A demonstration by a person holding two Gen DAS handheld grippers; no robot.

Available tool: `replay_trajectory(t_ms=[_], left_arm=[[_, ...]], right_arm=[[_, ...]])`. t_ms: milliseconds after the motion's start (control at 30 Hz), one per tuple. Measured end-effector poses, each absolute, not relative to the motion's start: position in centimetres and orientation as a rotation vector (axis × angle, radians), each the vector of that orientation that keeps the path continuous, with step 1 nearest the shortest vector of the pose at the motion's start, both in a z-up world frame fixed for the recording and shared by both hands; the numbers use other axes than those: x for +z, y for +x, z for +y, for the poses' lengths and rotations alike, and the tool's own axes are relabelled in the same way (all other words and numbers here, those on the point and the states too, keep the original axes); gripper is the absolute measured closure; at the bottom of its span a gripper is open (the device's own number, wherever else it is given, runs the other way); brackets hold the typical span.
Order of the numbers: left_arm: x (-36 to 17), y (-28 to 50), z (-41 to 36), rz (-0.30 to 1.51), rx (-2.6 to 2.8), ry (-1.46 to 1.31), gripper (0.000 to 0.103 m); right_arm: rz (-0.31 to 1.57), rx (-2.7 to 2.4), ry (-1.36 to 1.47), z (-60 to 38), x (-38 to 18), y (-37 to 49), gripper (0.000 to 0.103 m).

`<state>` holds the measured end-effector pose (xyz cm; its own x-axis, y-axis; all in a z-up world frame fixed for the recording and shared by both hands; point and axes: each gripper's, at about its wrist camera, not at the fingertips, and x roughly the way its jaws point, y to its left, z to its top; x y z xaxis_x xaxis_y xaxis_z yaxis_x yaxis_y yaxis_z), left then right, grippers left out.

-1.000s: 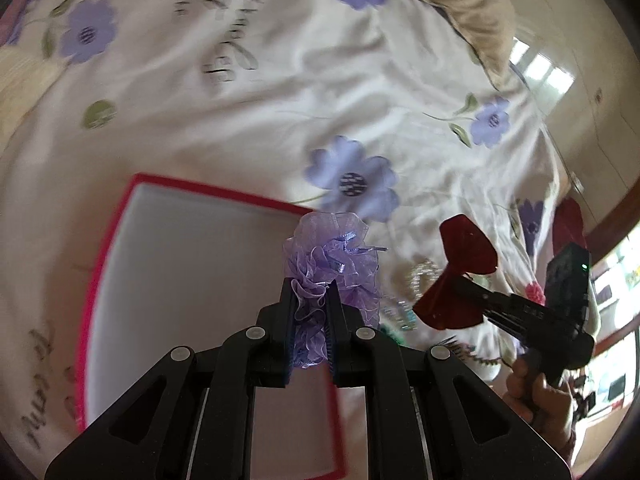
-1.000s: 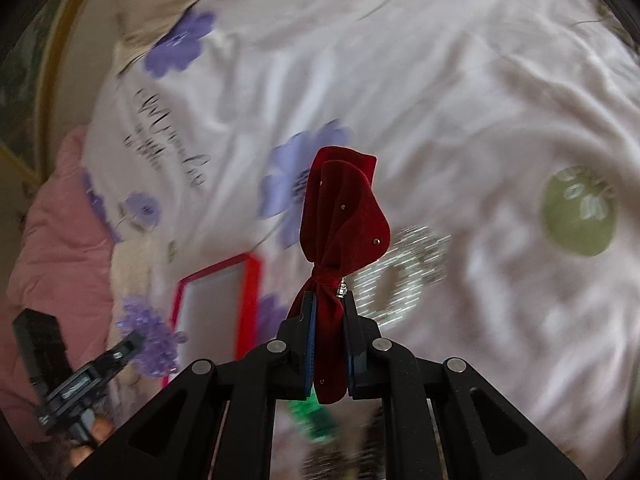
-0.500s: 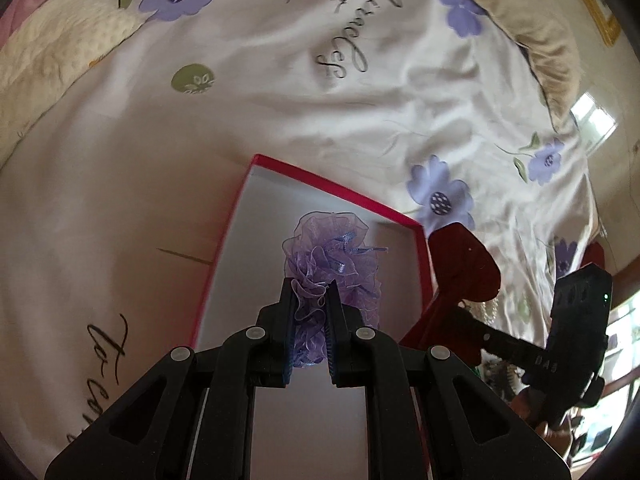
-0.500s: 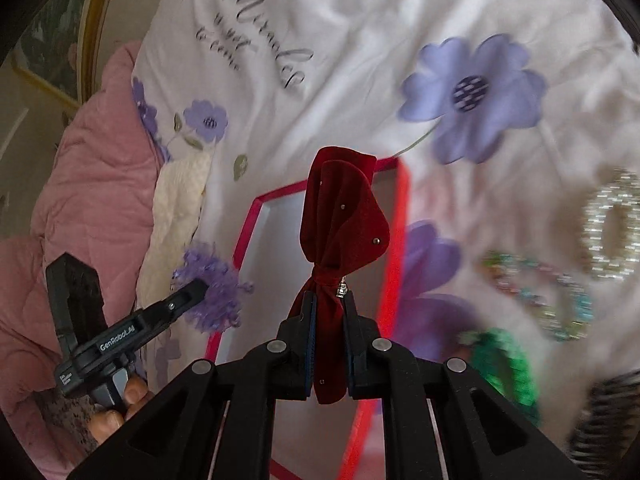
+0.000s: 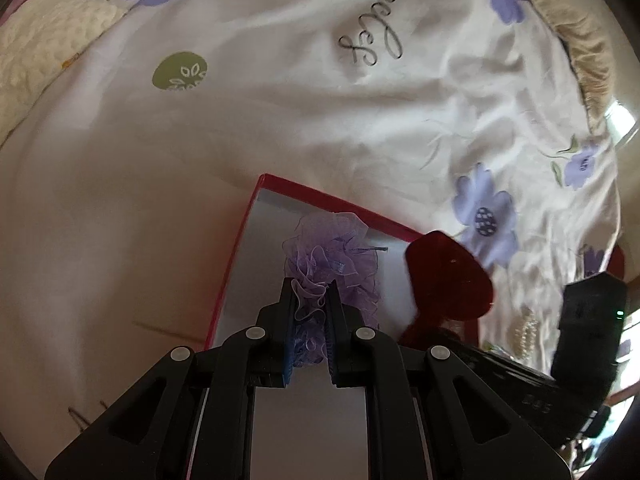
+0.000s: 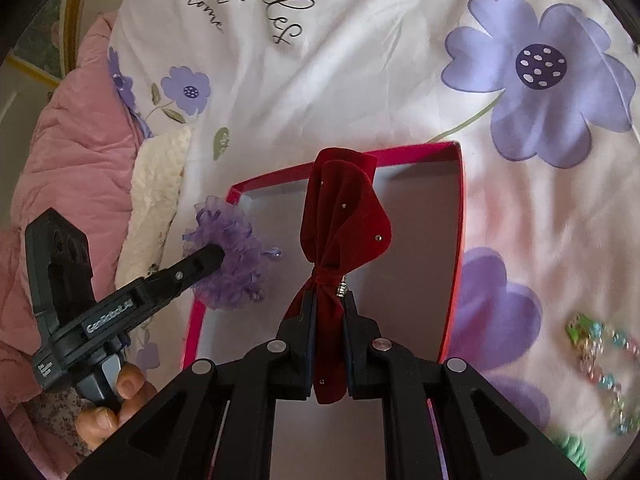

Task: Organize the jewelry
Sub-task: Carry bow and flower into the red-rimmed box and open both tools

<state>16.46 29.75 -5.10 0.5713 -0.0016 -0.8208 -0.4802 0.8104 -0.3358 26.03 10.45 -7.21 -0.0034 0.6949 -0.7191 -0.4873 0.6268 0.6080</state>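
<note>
- The left tool [image 5: 311, 308], black with two fingers, is closed tight on a frilly purple organza hair scrunchie [image 5: 332, 260], which bulges out past its tips.
- The right tool [image 6: 329, 312] is likewise clamped, gripping a dark red velvet bow hair clip [image 6: 344, 216] by the knot; the upper loop of the bow stands clear above the fingers.
- Both pieces hang over a shallow rectangular box with a bright red rim and pale grey floor [image 6: 460, 216], lying on a white bed sheet printed with purple flowers and black script [image 5: 280, 100].
- The floor of the box looks bare, though the tools hide its near part, so this is probably the first pair going in.
- Neither piece appears to touch the box floor yet.
- Left on the sheet to the right of the box: a bracelet of pastel glass beads [image 6: 600, 364] and a green beaded piece [image 6: 572, 450], near the edge and blurred.
- By my reading the task is early: two items carried to the box but not released, and at least two more to collect.
</note>
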Motion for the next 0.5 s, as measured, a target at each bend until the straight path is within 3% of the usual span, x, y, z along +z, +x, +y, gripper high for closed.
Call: replay_trajectory(t_ms=[300,367,433,500], left_arm=[[-6.5,17.7,29.5,0.985,0.312,-0.54,0.087],[-6.4,17.7,29.5,0.991,0.32,-0.533,0.081],[-6.4,17.5,29.6,0.994,0.324,-0.535,0.072],[-6.3,17.3,29.6,1.001,0.332,-0.537,0.066]], right_arm=[[1.264,0.951,0.205,10.5,-7.0,26.6,0.087],[1.266,0.951,0.201,10.8,-7.0,26.6,0.085],[1.268,0.952,0.202,10.6,-6.9,26.6,0.08],[1.266,0.954,0.206,10.6,-6.7,26.6,0.065]])
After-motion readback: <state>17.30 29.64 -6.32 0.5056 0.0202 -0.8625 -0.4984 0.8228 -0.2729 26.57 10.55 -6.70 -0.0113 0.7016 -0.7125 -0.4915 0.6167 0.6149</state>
